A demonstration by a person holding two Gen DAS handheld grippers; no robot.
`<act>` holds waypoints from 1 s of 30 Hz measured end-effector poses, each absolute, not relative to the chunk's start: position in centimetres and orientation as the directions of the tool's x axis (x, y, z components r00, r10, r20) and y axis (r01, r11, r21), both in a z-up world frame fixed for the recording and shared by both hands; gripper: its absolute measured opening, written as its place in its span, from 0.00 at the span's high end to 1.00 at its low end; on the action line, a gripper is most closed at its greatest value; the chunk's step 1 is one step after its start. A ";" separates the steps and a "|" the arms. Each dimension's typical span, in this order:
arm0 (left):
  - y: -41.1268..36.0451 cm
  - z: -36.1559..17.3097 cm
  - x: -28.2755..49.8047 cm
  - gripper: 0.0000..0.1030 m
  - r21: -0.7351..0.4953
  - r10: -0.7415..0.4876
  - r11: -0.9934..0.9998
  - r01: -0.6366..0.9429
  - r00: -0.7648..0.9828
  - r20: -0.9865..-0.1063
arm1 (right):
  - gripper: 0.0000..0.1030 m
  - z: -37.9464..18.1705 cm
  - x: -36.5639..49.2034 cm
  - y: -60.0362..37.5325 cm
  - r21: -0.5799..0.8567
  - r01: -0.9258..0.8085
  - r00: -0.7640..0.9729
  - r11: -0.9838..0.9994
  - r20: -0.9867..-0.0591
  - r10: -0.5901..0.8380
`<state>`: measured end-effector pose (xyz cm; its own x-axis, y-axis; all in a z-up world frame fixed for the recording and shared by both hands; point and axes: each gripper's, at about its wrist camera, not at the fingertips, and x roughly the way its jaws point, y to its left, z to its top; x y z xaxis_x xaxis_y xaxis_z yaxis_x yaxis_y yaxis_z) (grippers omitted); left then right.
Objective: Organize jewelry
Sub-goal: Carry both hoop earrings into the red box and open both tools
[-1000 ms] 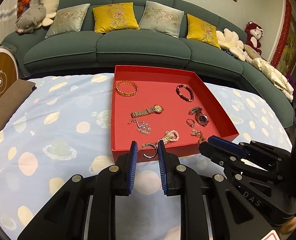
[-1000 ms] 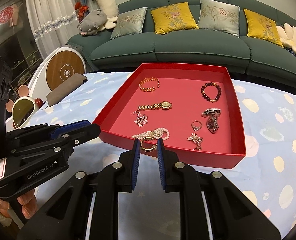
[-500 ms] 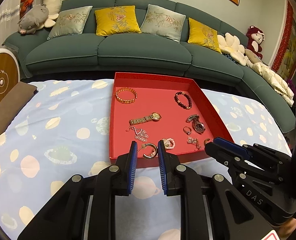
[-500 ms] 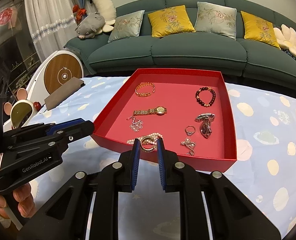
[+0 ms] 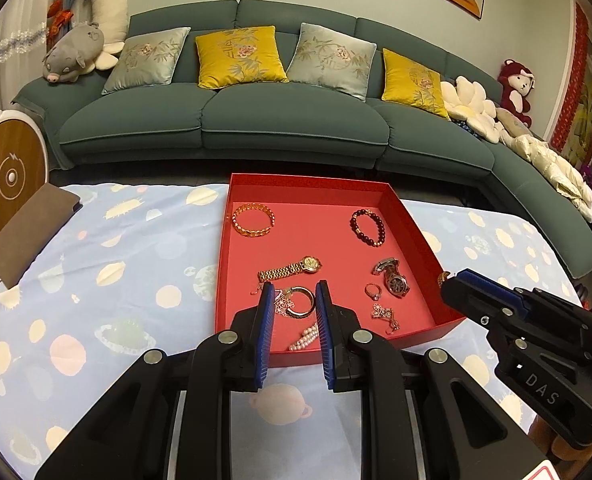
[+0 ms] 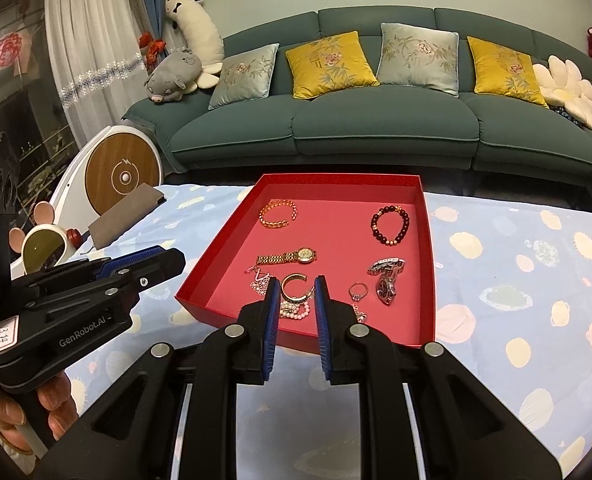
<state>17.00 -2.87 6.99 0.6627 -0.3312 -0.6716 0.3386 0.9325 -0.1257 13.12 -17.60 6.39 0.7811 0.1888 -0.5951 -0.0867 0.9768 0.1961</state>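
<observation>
- Jewelry sits loose in the red tray (image 5: 410, 236) on the bench (image 5: 107, 280), which wears a blue spotted cloth. Back row: gold bangle (image 5: 253, 221) and dark bead bracelet (image 5: 368, 227). Middle: gold watch (image 5: 291, 268) and silver watch (image 5: 394, 278).
- Near wall of tray is the untidy part: gold cuff ring (image 5: 300, 301), flower chain (image 5: 280, 300), pearl strand (image 5: 306, 336), small ring (image 5: 373, 290) and a charm piece (image 5: 384, 314) lie close together; cuff and pearls look to overlap in the right view, cannot confirm touching.
- Left gripper (image 5: 294, 300): jaws parted, nothing between the pads, hovering over the tray's near edge with the cuff framed in the gap.
- Right gripper (image 6: 294, 294): likewise parted and empty, lined on the same cuff (image 6: 293, 286) and pearls (image 6: 293, 310).
- I judge the step in hand as approach and selection; no item lifted.
- Next move, my estimate: pick one gripper only, lower it inside the near wall, straddle the cuff's band, close gently, lift clear of chain and pearls so nothing drags along.
</observation>
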 end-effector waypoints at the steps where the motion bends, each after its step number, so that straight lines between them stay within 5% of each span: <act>1: -3.0 7.0 17.3 0.83 -0.123 -0.329 0.933 0.338 0.663 -0.672 | 0.84 6.5 13.3 -17.8 0.197 -0.082 0.782 0.977 -0.594 0.186; 30: -3.0 5.0 24.1 0.83 -0.098 -0.254 0.960 0.262 0.666 -0.702 | 0.84 3.9 21.0 -21.6 0.213 0.002 0.745 0.977 -0.652 0.141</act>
